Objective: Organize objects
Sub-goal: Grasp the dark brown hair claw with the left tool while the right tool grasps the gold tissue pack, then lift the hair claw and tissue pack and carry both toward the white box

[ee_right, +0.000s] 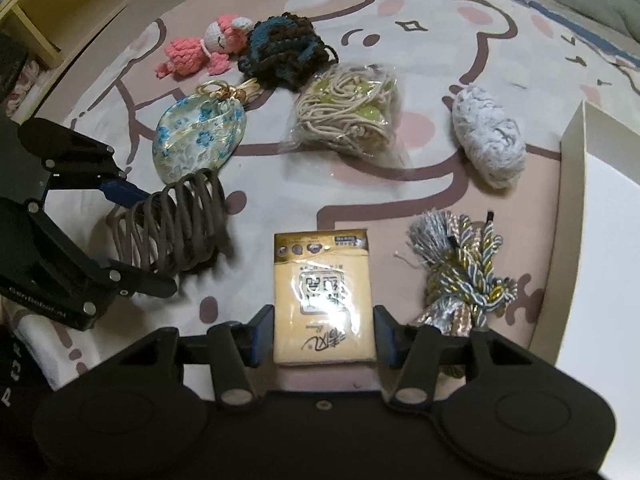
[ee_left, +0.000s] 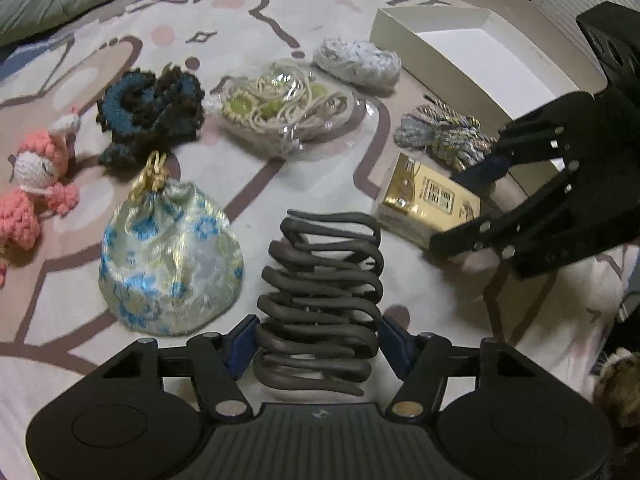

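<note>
My left gripper (ee_left: 318, 340) has its blue pads against both sides of a dark brown zigzag hair claw (ee_left: 320, 300) on the bed sheet; it also shows in the right wrist view (ee_right: 176, 228). My right gripper (ee_right: 324, 336) straddles a yellow tissue pack (ee_right: 324, 292), its pads at the pack's sides; the pack also shows in the left wrist view (ee_left: 430, 200). A white open box (ee_left: 472, 56) lies to the right (ee_right: 576, 208).
On the patterned sheet lie a floral satin pouch (ee_left: 168, 260), a dark crochet scrunchie (ee_left: 150, 108), a pink crochet doll (ee_left: 32, 184), a bag of cords (ee_left: 288, 108), a white knit bundle (ee_left: 356, 60) and a tasselled cord bundle (ee_right: 464, 272).
</note>
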`<state>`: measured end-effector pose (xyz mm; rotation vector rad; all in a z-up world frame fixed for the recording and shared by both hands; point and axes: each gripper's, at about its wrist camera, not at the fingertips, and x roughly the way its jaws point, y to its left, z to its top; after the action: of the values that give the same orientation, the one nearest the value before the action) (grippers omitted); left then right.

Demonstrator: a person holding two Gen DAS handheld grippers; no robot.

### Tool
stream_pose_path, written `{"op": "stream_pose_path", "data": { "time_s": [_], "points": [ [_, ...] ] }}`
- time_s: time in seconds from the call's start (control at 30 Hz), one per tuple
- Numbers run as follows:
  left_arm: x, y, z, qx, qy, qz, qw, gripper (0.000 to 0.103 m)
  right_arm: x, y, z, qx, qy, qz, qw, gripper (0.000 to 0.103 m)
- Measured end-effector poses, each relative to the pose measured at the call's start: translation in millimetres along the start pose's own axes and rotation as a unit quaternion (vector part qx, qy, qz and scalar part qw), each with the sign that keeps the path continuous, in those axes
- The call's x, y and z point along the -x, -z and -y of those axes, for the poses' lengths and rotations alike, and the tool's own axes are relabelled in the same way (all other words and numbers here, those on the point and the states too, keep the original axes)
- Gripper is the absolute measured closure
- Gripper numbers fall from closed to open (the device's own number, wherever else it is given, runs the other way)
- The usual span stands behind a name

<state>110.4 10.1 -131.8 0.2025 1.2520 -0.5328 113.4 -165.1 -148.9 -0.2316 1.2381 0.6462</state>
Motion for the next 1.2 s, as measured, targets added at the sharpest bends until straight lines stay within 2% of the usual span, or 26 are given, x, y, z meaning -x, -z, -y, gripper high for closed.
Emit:
{"op": "stream_pose_path", "data": {
  "time_s": [0.1,0.17,0.23,0.27,0.3,0.4,0.7,0.9,1.2],
  "points": [
    [-4,-7,6,-0.001,-0.024,0.009,0.9997,0.027,-1,-1,-1,-0.007,0.005,0.01,1.0,0.048],
    [-8,-11,11,-0.006,-0.036,0.01,0.9993,0.027,-3,-1,-2,-0.006,0.011,0.015,1.0,0.047],
    [-11,-13,15,-0.007,-0.04,0.009,0.9991,0.029,-5,-2,-2,-0.008,0.015,0.015,1.0,0.047],
    [-12,-14,16,-0.005,-0.039,0.005,0.9992,0.036,-7,-2,-2,-0.009,0.017,0.014,1.0,0.048],
    [-13,-14,16,-0.003,-0.038,0.001,0.9993,0.037,-8,-3,-2,-0.009,0.018,0.015,1.0,0.05],
    [-9,-13,16,0.006,-0.04,0.002,0.9992,0.038,-6,-2,-1,-0.009,0.019,0.022,1.0,0.051],
    [25,-14,9,0.069,-0.065,0.069,0.9931,0.038,23,-3,-3,-0.018,0.026,0.076,0.997,0.051],
    [51,-15,9,0.112,-0.077,0.117,0.9838,0.038,53,-6,-6,-0.037,0.029,0.125,0.991,0.051],
    [88,-7,17,0.149,-0.092,0.182,0.9675,0.038,92,1,-10,-0.056,0.047,0.189,0.979,0.051]
  ]
}}
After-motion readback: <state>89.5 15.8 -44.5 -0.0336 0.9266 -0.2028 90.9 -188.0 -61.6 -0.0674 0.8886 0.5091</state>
